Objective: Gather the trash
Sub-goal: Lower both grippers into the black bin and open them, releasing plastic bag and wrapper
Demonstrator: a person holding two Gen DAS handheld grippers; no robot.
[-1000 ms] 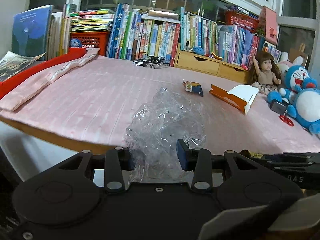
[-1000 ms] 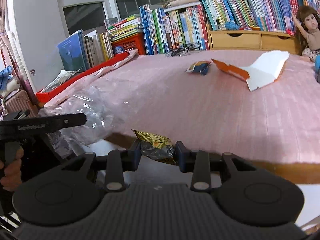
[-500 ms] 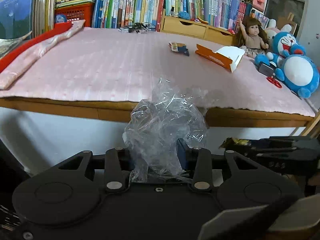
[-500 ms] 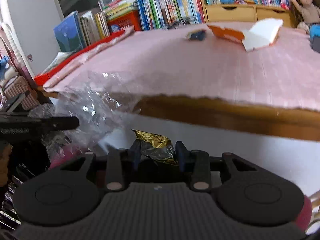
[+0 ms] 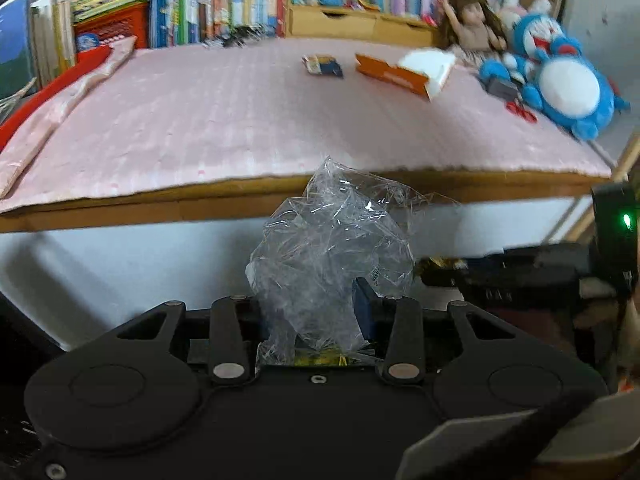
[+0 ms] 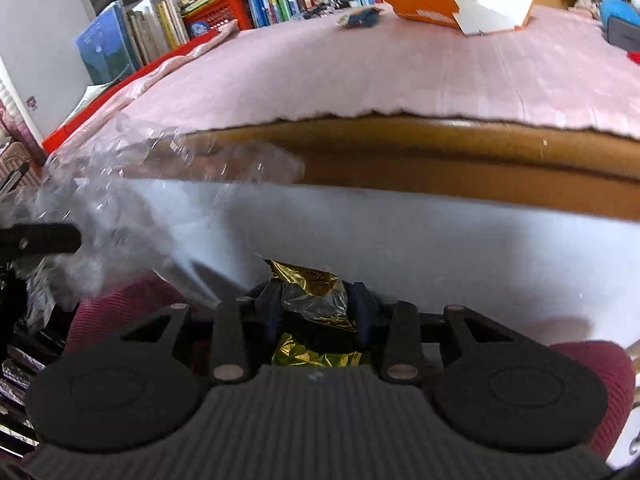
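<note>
Left gripper [image 5: 316, 304]: matt black plastic, smooth, with small metal pins; closed on crumpled clear plastic film [image 5: 332, 252], glossy and creased.

Right gripper [image 6: 316, 308]: body ribbed matt grey, fingers black; it pinches a gold foil wrapper [image 6: 316, 300], shiny and wrinkled.

Table [image 5: 240, 204]: wood edge, semi-gloss brown; the pink cloth cover [image 5: 248, 120] on it is matt with fine ribbing.

At 1 o'clock in the left view: orange-and-white cardboard box [image 5: 404, 72], dull; blue plush toy [image 5: 560, 88], fuzzy.
</note>
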